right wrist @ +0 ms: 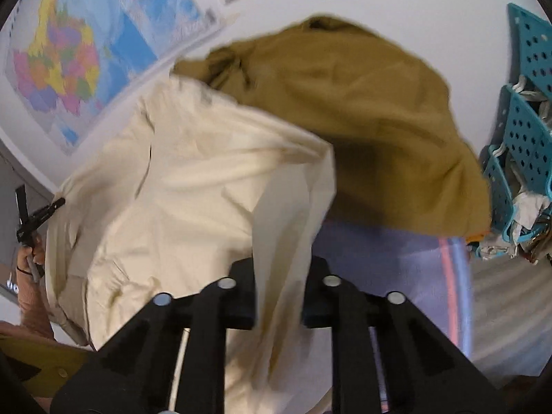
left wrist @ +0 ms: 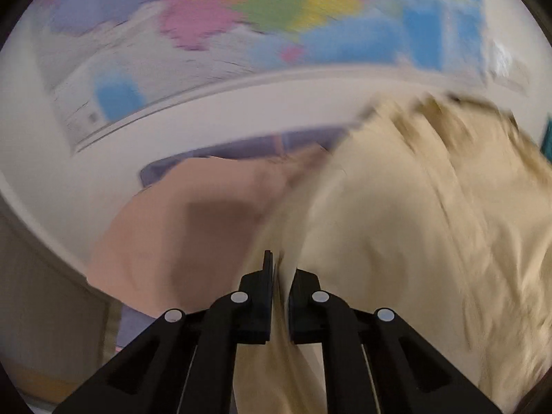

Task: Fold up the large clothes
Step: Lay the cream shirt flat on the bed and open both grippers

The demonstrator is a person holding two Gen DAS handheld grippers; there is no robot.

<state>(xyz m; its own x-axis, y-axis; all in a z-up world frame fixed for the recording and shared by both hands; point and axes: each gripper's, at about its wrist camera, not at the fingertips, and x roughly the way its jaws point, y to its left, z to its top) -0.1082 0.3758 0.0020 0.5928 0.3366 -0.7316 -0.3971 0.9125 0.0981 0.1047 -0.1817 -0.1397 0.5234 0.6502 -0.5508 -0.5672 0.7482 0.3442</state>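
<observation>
Closest to me, my left tool (left wrist: 281,286) is clenched on a pinch of the cream garment (left wrist: 414,224), the cloth running up between its narrow jaws. My right tool (right wrist: 279,296) likewise has a fold of the same cream garment (right wrist: 193,186) passing between its fingers, and I read it as clamped on that fold. From the right wrist view I can see my left tool (right wrist: 38,214) off at the far left edge of the cloth, so the two grips sit well apart, with the garment hanging slack between them above the white tabletop (right wrist: 362,7).

Beyond it lie a mustard garment (right wrist: 362,120) spread on the tabletop and a lilac cloth (right wrist: 379,252) beneath; a peach garment (left wrist: 179,227) shows in the left wrist view. A teal basket (right wrist: 524,138) stands at the right, a map poster (right wrist: 69,65) at the back.

To do this step well, I judge I should keep both grips firm, draw them apart until the edge is taut, and lay the cream piece clear of the mustard one before folding.
</observation>
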